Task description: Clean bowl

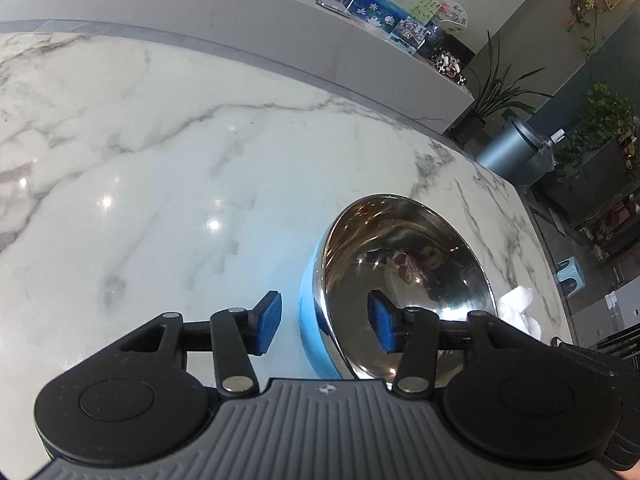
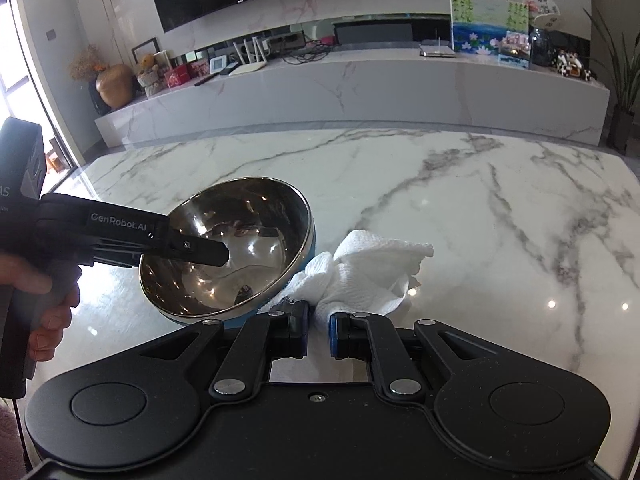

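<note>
At the far left of the right wrist view, a person's hand (image 2: 44, 304) wraps the grip of the left gripper (image 1: 326, 322), which slants down and reaches rightward over the bowl (image 2: 240, 248). Its jaws are spread, straddling the bowl's near wall without pressing it: one blue pad (image 1: 269, 322) hangs outside the rim above the worktop (image 1: 160, 160), the other sits inside the shiny metal hollow. The bowl, steel inside and light blue outside, stands tilted on the marble worktop, its opening turned toward the cameras. Just to its right, touching its blue side, lies a crumpled white paper towel (image 2: 372, 272). The right gripper (image 2: 318, 334) points down at a slant toward the towel's near edge, its jaws pressed nearly together and pinching a fold of the towel between the pads.
</note>
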